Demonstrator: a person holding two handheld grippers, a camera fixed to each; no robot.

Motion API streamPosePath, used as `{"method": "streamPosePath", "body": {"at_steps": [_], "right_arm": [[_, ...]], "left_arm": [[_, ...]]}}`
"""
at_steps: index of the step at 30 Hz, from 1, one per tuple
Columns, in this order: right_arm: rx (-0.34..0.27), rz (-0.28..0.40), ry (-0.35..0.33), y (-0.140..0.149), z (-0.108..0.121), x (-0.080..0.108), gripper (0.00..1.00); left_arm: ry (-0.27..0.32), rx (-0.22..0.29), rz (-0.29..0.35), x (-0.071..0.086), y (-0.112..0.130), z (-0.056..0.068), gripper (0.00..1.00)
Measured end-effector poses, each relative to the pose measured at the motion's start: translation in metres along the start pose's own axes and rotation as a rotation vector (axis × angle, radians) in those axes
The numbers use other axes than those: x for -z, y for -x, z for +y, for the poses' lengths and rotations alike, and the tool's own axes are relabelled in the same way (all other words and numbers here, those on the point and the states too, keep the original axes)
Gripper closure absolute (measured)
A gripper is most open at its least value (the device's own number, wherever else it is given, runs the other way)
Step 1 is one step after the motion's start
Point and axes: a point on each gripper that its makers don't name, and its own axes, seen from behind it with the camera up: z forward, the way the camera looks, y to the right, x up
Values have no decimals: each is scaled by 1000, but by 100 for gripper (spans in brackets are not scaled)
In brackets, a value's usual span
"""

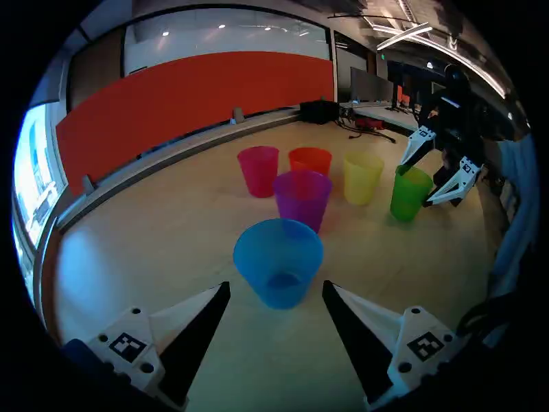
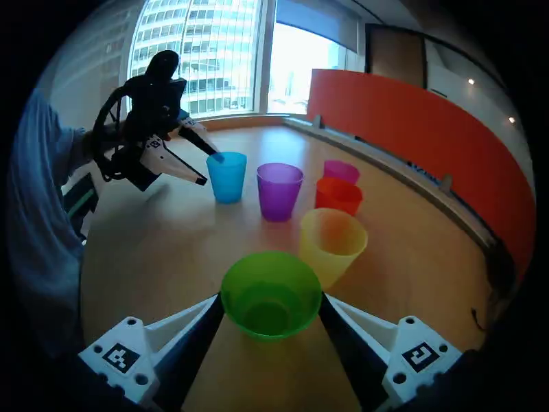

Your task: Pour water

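on the pale wooden table six plastic cups stand upright, close together. the blue cup sits between the spread fingers of the left gripper, with a gap showing on each side. just behind it stands the purple cup, and beyond that the pink cup, orange cup and yellow cup. the green cup sits between the fingers of the right gripper, whose tips lie right against its rim; whether they press it i cannot tell.
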Motion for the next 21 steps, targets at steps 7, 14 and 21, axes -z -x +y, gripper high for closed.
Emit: {"method": "streamPosePath", "body": {"at_steps": [7, 14, 21], "right_arm": [[-9, 6, 17, 2, 3, 12, 0], [-12, -17, 55, 16, 12, 34, 0], [-21, -31, 106, 28, 22, 57, 0]], "left_arm": [[-15, 8, 3, 9, 1, -3, 0], [-40, 23, 10, 21, 6, -7, 0], [-79, 37, 29, 34, 7, -16, 0]]}}
